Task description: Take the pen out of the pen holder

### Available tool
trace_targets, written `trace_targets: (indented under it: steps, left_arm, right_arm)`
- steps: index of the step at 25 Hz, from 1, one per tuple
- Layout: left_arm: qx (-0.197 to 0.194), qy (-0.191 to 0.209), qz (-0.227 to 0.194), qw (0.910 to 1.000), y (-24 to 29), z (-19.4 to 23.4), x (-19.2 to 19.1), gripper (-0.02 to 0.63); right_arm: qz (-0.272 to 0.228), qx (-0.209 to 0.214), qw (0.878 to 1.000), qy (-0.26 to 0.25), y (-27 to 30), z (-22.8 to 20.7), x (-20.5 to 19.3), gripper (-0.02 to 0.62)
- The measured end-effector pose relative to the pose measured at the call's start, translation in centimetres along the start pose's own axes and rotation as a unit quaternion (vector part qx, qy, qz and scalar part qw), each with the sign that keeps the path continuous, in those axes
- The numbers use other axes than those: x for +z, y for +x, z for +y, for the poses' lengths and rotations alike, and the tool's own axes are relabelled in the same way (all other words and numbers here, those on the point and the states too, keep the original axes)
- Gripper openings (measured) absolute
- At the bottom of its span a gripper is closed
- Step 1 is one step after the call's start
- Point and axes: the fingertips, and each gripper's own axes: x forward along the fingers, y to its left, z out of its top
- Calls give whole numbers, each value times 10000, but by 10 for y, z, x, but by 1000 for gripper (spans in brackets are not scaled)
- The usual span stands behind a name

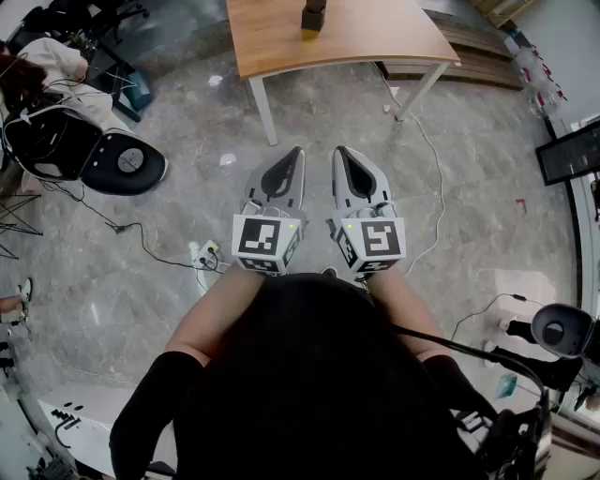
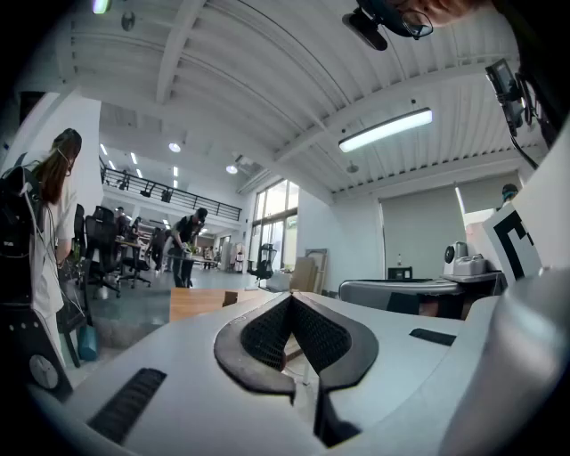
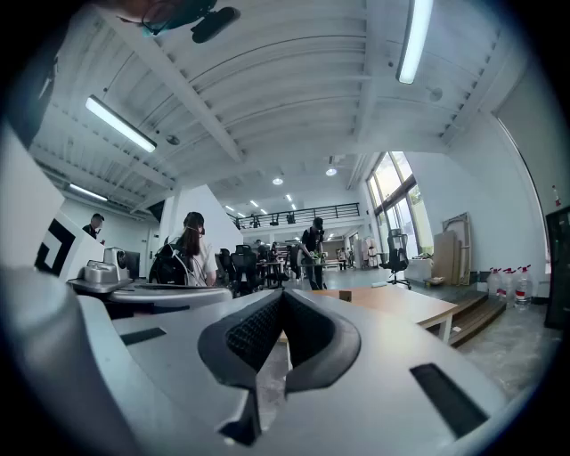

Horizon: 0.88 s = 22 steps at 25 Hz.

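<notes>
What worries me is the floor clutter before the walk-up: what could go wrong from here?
1. Tripping: a power strip and a black cable lie on the floor just ahead, and a white cable trails beside the table.
2. Missed grasp: the left gripper and right gripper are both shut and empty, far from the pen holder. Reaching in while shut might knock it over.
</notes>
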Motion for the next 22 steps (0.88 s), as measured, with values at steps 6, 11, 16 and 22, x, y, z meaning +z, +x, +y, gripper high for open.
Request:
trace_targets:
  steps: [6, 11, 16, 22]
  left_arm:
    - [6, 18, 37, 10000, 11, -6, -3, 1]
    - [56, 16, 66, 10000, 15, -10, -6, 2]
    - [161, 18, 94, 9998, 21, -19, -9, 2]
    - [387, -8, 38, 9992, 32, -31, -11, 0]
  right_arm:
    - [-4, -9, 10000, -11, 2, -11, -1, 14]
    - [22, 9, 10000, 13, 1, -18, -5, 14]
    - [19, 123, 9997, 231, -3, -31, -5, 14]
    - [-89, 253, 9996, 133, -9, -59, -1, 14]
